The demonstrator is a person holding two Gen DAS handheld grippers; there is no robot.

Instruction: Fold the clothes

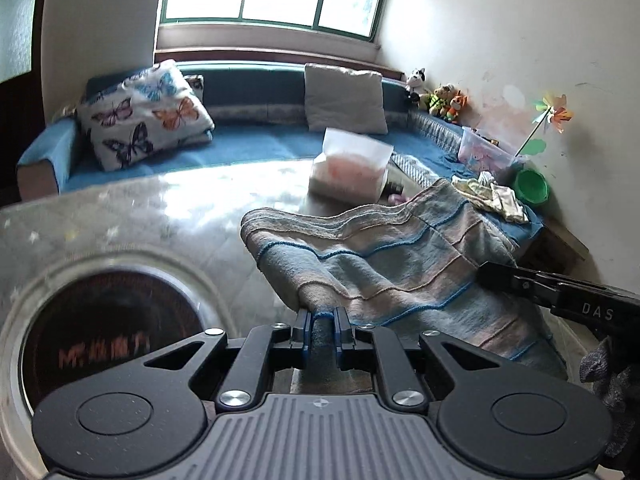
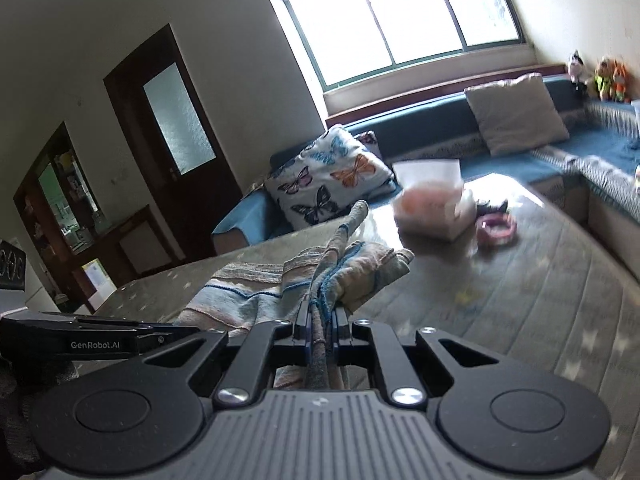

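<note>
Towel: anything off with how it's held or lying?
Somewhat. The towel is bunched, not flat: both grippers, left and right, are shut on gathered folds, and in the right wrist view one corner sticks up. Nothing looks spilled or damaged on the table.

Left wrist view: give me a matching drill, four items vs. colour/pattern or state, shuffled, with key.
Items:
1. striped cloth
2. left gripper
3. pillow at the sofa's left end
4. bowl by the wall

Descriptions:
A. green
B. butterfly print
C. shut on fabric
D. pinched at its edge, draped over the table

Pairs: 1-D, 2-C, 3-B, 4-A
</note>
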